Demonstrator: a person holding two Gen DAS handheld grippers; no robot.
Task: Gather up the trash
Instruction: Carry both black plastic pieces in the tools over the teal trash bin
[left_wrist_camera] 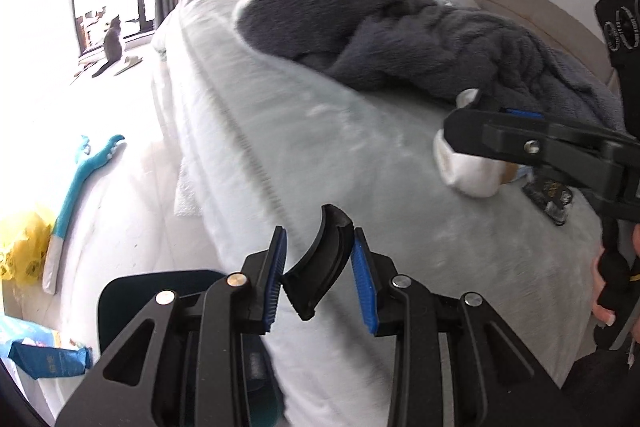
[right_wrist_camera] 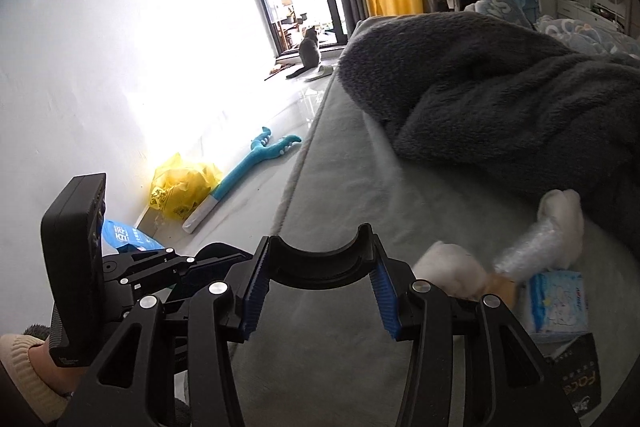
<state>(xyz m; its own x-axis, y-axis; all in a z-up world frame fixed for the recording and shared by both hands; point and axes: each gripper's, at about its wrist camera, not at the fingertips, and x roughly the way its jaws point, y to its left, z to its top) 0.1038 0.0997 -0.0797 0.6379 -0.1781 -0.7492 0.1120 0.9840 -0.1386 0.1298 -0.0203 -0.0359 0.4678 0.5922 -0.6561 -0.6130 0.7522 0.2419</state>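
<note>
My left gripper is shut on a black curved plastic piece over the bed's near edge. My right gripper is shut on a black arc-shaped piece that spans its blue pads. From the left wrist view the right gripper hovers just above a white crumpled wad. On the pale bed lie white wads, a bubble-wrap roll, a blue-and-white tissue pack and a black printed box.
A dark grey fleece blanket is heaped on the bed behind the trash. On the floor to the left lie a yellow plastic bag, a teal plush toy and a blue packet. A cat sits by the window.
</note>
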